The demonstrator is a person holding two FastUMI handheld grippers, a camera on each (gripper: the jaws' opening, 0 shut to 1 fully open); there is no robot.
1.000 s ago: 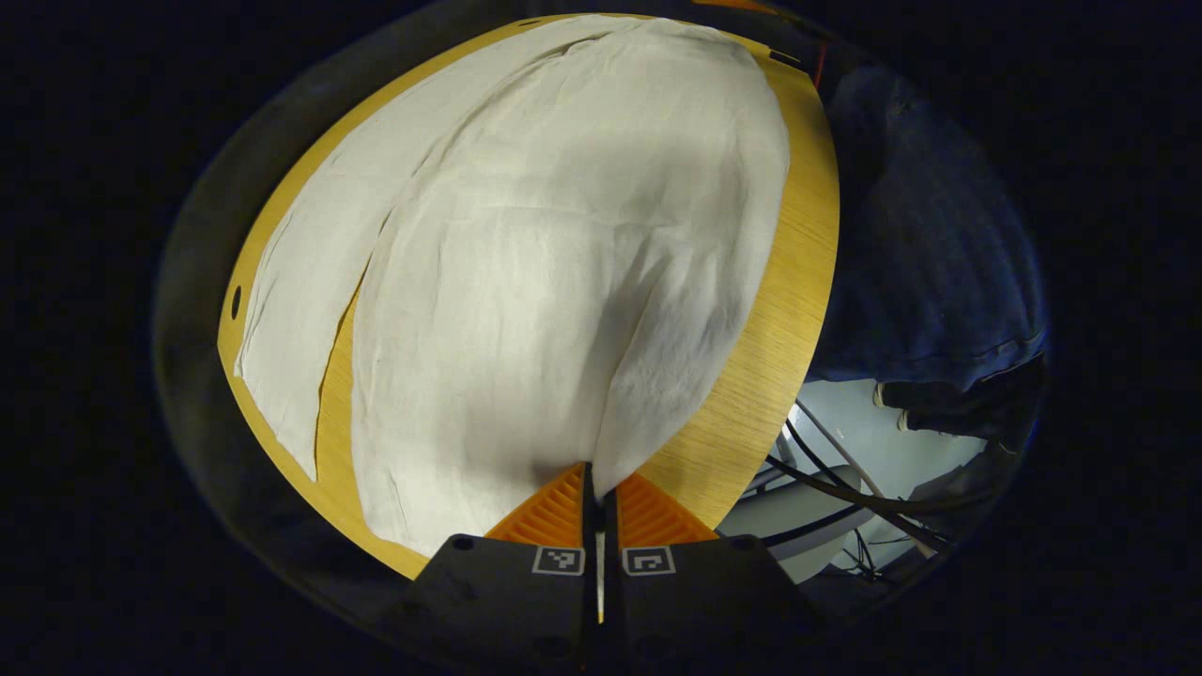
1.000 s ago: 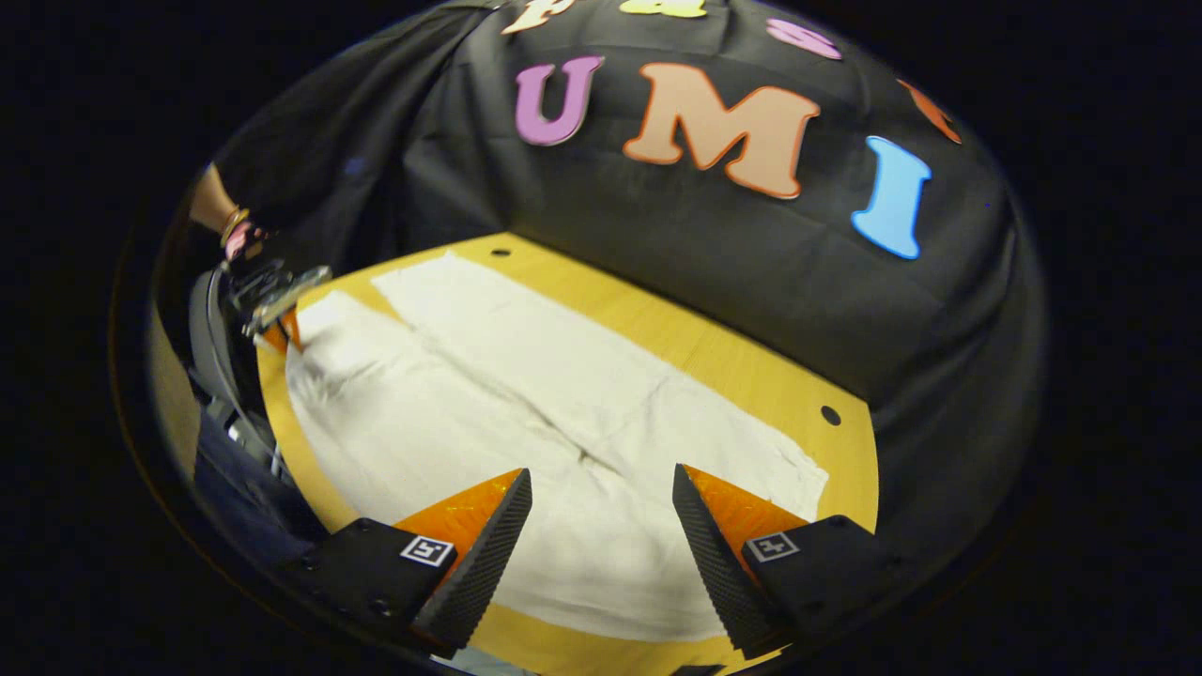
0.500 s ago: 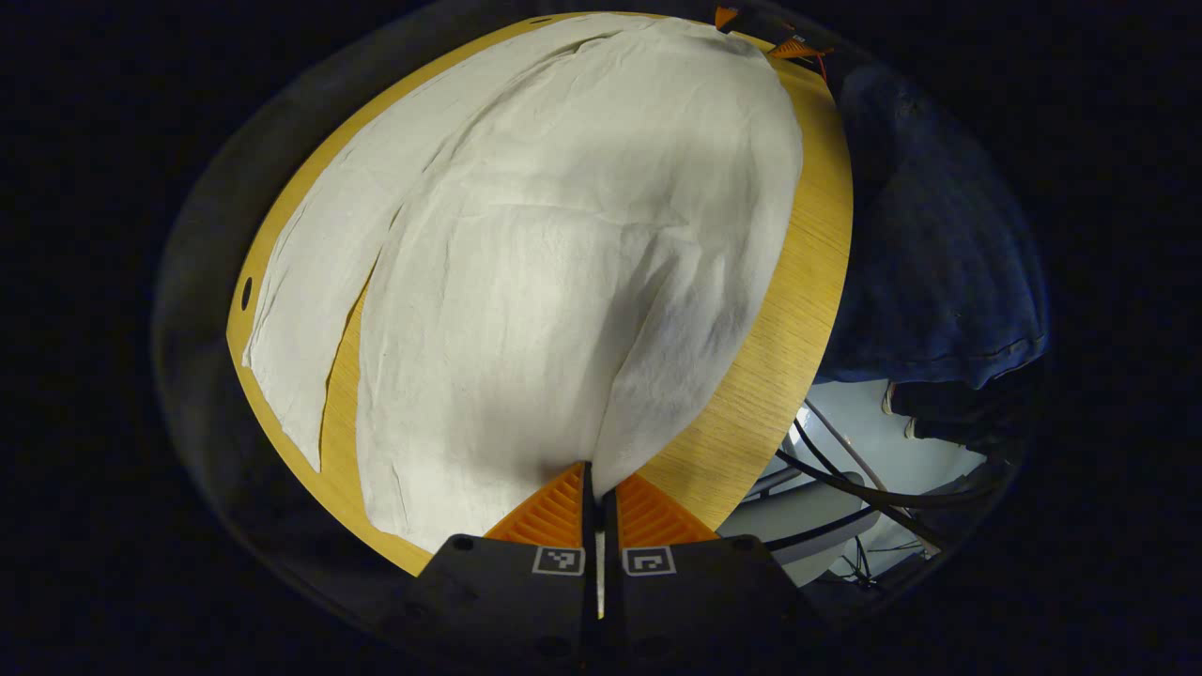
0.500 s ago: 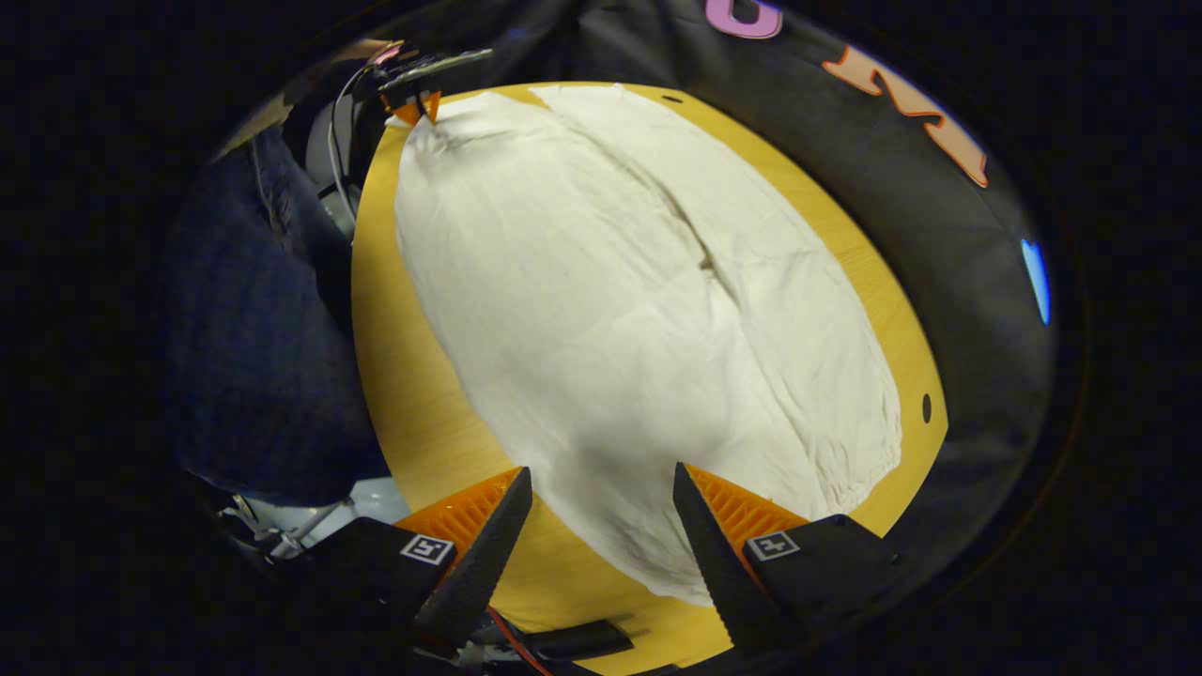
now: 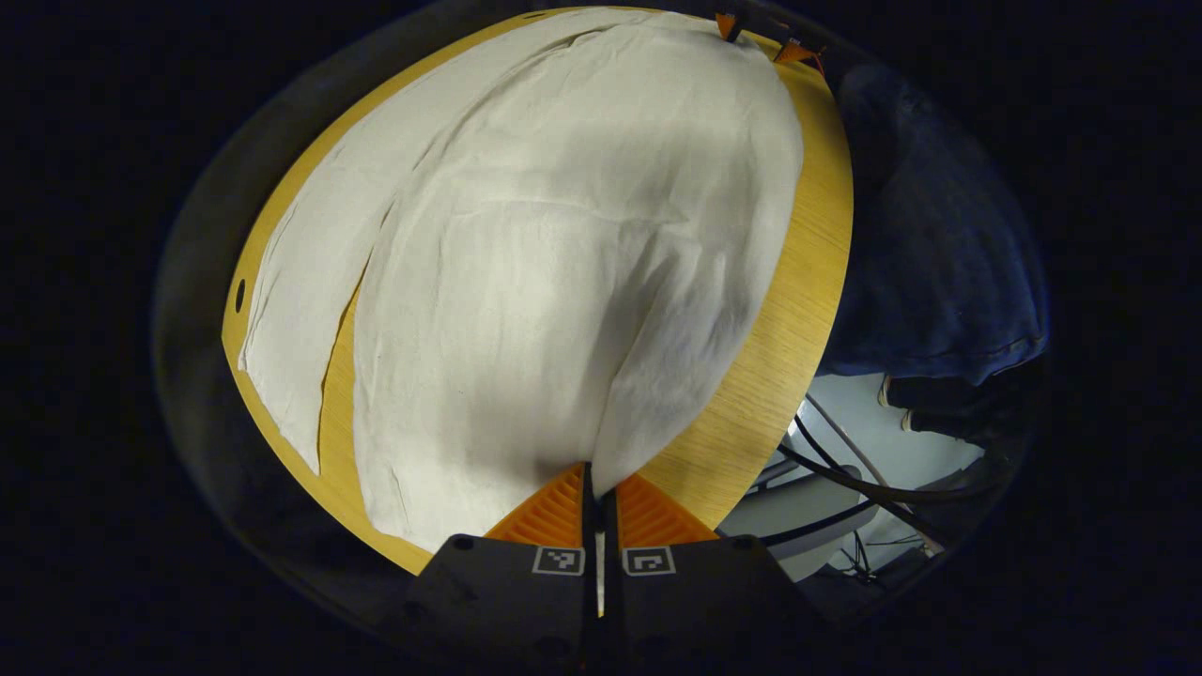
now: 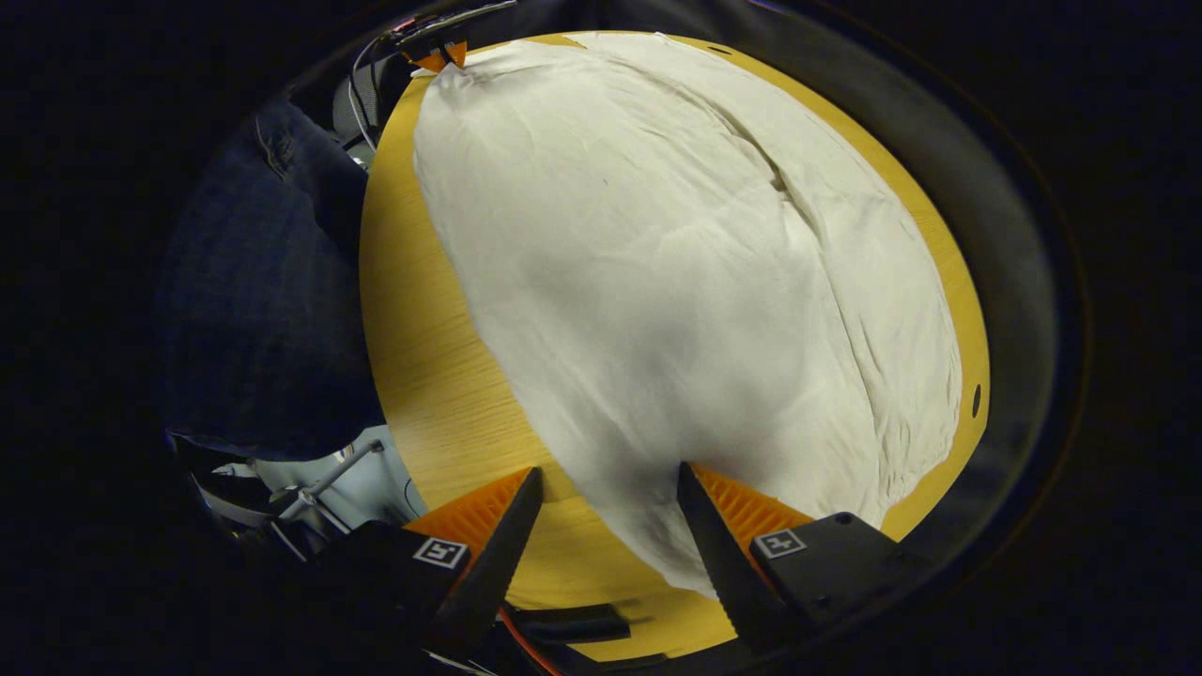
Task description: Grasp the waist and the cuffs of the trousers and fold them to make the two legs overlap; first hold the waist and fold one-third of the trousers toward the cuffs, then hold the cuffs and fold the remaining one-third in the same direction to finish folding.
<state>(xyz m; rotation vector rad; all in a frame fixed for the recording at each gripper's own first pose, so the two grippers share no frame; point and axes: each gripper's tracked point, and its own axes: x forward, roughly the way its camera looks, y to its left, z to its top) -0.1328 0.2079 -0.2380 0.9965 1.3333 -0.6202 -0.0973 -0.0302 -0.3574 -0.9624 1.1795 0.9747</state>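
Observation:
White trousers [image 5: 563, 235] lie spread flat on a round wooden table [image 5: 798, 282], the two legs parted by a narrow gap at the cuff end. My left gripper [image 5: 594, 474] is shut on the near cuff corner, which rises slightly into its fingers. In the right gripper view the trousers [image 6: 676, 263] run away from the gathered waist. My right gripper [image 6: 608, 493] stands open over the near waist corner, cloth lying between its fingers. The left gripper [image 6: 441, 58] shows far off at the cuff, and the right gripper [image 5: 751, 33] at the far end of the left gripper view.
A person in dark blue clothing [image 5: 939, 235] stands close against the table's near edge [image 6: 423, 376], seen again in the right gripper view [image 6: 254, 300]. Cables [image 5: 845, 469] hang over a pale floor beside the table. A small hole [image 6: 977, 401] marks the tabletop.
My right gripper has swung down and in from looking at the wall to hovering over the near waist corner, still open. The left gripper stays shut on the cuff, hardly moved.

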